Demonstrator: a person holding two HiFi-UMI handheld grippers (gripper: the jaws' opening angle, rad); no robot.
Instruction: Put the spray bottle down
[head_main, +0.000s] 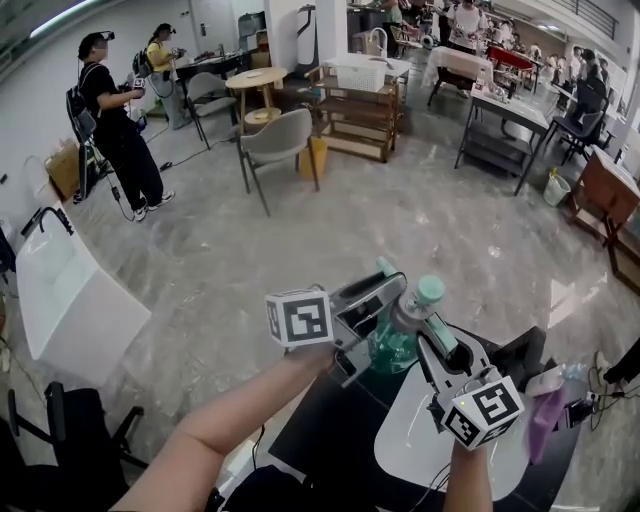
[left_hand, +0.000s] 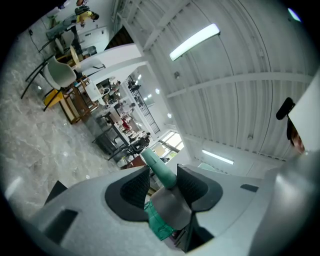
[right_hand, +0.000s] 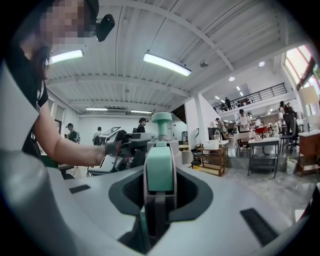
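holding green spray bottle (head_main: 392, 345) in right gripper (right_hand: 160, 186)

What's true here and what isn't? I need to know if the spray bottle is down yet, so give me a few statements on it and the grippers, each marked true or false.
1. The spray bottle stands on the black table. False: it is held in the air above it.
2. The right gripper is shut on the spray bottle. True.
3. The left gripper is empty. False: its jaws close on the bottle's grey head.
4. The bottle's body is see-through green. True.
5. A purple cloth lies at the table's right side. True.
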